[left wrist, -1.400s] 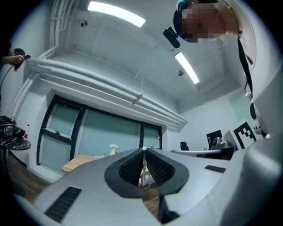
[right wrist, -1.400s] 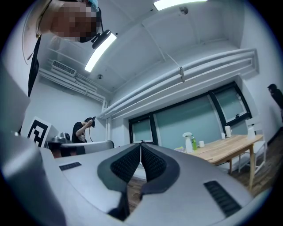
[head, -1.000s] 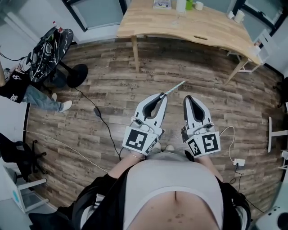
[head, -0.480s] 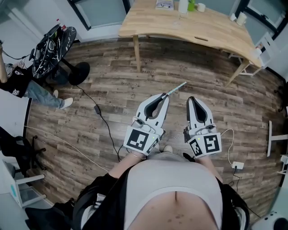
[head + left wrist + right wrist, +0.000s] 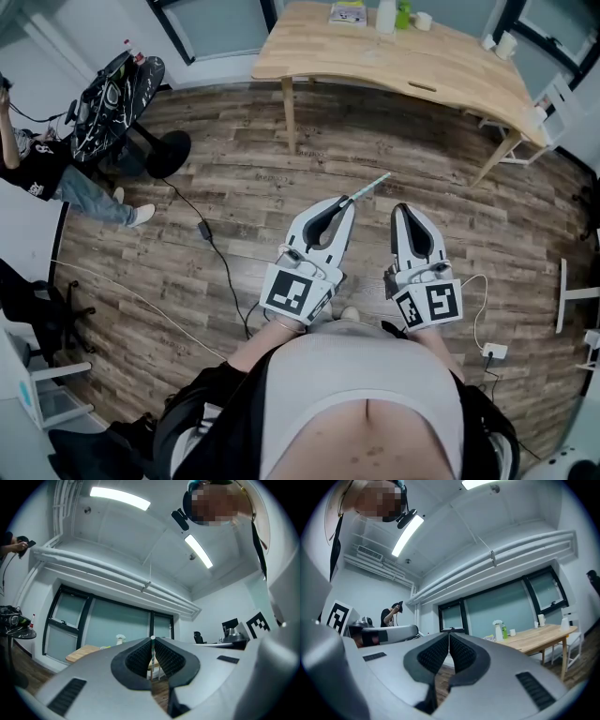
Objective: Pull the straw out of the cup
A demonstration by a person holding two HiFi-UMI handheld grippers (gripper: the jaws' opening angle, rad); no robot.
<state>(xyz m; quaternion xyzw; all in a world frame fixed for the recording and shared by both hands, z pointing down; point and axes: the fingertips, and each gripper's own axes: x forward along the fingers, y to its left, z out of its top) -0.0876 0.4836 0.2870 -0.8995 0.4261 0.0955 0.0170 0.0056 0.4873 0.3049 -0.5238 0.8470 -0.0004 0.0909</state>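
A curved wooden table [image 5: 450,66] stands on wood-plank floor [image 5: 234,197] by dark-framed windows [image 5: 501,606] under ceiling strip lights [image 5: 119,498]

Office-type workroom, by look of it. Wood-plank floor [image 5: 234,197] all round. Long curved wooden bench [image 5: 450,70] at far side, with spray bottle [image 5: 383,13], green bottle [image 5: 403,13] and cup [image 5: 424,19] on top. Dark-framed glazing [image 5: 506,606] behind bench. Strip light [image 5: 120,498] and white pipes [image 5: 511,550] along ceiling. Far left: round black table [image 5: 112,94] loaded with gear, person [image 5: 37,173] beside it, black wheeled chair [image 5: 28,314] nearer. Cable [image 5: 217,258] trailing over floor, power strip [image 5: 494,351] near right.
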